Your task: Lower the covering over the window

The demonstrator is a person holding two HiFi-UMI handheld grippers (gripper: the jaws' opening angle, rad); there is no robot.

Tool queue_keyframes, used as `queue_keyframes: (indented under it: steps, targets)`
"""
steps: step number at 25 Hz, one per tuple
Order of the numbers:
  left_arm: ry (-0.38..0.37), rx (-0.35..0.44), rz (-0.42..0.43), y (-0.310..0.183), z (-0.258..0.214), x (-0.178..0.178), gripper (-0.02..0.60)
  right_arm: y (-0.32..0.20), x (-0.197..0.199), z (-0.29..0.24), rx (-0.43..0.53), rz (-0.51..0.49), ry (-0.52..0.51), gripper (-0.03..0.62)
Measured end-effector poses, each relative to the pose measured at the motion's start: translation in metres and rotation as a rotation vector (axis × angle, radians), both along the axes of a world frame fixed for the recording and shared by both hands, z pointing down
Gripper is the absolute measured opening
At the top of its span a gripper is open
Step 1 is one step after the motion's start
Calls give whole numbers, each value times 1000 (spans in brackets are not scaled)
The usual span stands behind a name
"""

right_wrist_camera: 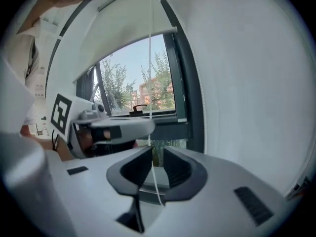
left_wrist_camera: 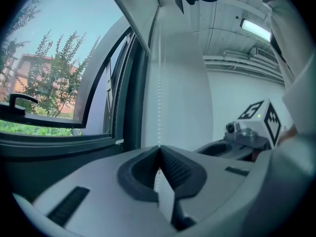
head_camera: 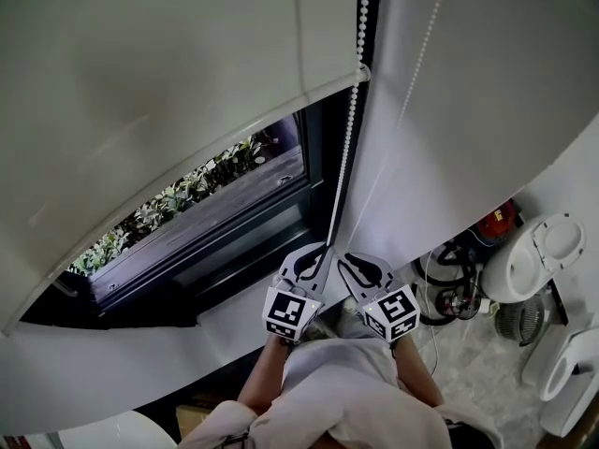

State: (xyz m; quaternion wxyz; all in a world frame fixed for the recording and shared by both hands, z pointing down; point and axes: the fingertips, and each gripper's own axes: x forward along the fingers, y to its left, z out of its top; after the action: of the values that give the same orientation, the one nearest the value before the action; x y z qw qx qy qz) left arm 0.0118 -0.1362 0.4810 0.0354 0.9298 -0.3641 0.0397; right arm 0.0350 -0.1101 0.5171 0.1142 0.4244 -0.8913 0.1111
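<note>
Blind: the white fabric roller blind (head_camera: 140, 92) is filling the upper left of the head view, its bottom bar hanging partway down so that only the upper part of the pane is being covered.
Side panel: a plain white panel (head_camera: 468, 92) is taking up the upper right of the head view.
Window: the dark-framed glass window (head_camera: 234, 223) is showing below the blind's bottom bar, at centre left.
Outdoors: green leafy plants (head_camera: 178, 195) are showing through the uncovered glass.
Left tool: the left hand-held gripper (head_camera: 323, 249) is sitting at lower centre, its jaws pressed together and pinching the cord (left_wrist_camera: 159, 149).
Right tool: the right hand-held gripper (head_camera: 343, 259) is sitting just beside the left one, its jaws standing spread with the cord running through the gap between them (right_wrist_camera: 158, 152).
Cord: the white beaded pull cord (head_camera: 348, 148) is hanging from the top centre of the frame down the blind's right edge to both grippers.
</note>
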Motion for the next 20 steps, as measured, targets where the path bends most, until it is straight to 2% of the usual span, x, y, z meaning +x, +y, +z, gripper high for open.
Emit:
queue_keyframes:
  steps: [10,20]
  targets:
    - [6,-11,1,-2,1,-1,12,-17,0,-123,251,-15,-25,86]
    - [11,-13,14,-1,1,2,13,-34,-19,-189,393,-63,-52,95]
